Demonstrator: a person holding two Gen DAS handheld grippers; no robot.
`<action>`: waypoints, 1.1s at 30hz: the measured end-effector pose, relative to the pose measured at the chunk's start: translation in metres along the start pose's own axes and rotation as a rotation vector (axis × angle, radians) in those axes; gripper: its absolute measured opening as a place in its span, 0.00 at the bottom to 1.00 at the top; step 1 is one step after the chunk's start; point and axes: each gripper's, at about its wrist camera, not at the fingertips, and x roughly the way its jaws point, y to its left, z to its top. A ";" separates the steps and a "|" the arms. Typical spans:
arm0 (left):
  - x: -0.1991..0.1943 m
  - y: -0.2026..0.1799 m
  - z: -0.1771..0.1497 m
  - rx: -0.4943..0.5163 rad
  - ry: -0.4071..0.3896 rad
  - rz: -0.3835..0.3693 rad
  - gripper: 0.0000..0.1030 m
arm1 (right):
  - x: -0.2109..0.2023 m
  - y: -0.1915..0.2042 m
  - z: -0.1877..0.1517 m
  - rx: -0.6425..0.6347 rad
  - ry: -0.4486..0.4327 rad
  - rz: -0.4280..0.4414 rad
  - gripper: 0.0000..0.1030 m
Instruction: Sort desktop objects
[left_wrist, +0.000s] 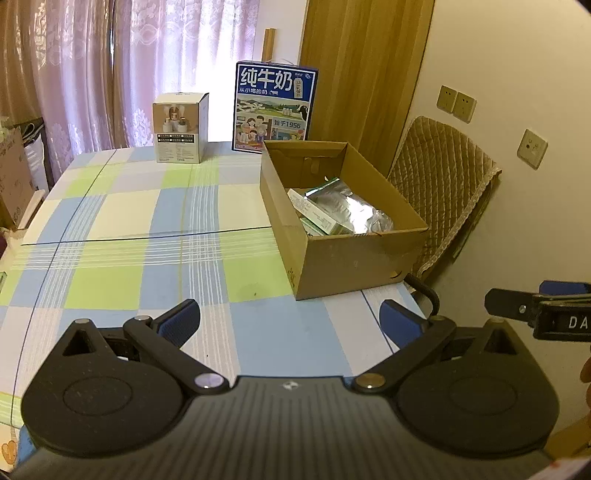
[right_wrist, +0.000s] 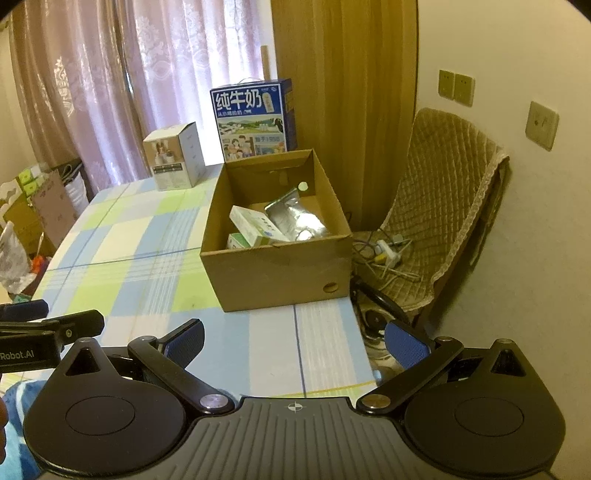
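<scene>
Left gripper (left_wrist: 290, 325): spread wide, empty, over the near tablecloth (left_wrist: 129, 221).
Right gripper (right_wrist: 295, 341): also wide apart, holding nothing.
Cardboard box (right_wrist: 280, 271): already held cartons (right_wrist: 255, 225) and a foil bag (right_wrist: 295, 218).
White box (left_wrist: 180, 127), far edge: probably next; a long reach was needed.

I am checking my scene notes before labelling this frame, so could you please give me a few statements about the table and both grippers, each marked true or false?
1. The left gripper is open and holds nothing. True.
2. The right gripper is shut on a silver pouch. False: it is open and empty; the silver foil pouch lies inside the cardboard box.
3. The cardboard box stands on the checked tablecloth near the table's right edge. True.
4. The blue milk carton lies inside the cardboard box. False: it stands upright on the table behind the box.
5. A small white product box stands at the far end of the table. True.
</scene>
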 end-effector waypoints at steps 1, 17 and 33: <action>-0.001 0.000 -0.001 0.000 0.000 0.000 0.99 | 0.000 0.000 0.000 0.005 0.002 0.003 0.98; -0.002 0.000 -0.002 0.001 0.003 -0.012 0.99 | 0.000 0.001 -0.003 -0.006 0.011 -0.012 0.98; 0.003 -0.005 -0.003 0.020 0.015 -0.023 0.99 | 0.003 0.000 -0.007 -0.005 0.016 -0.016 0.98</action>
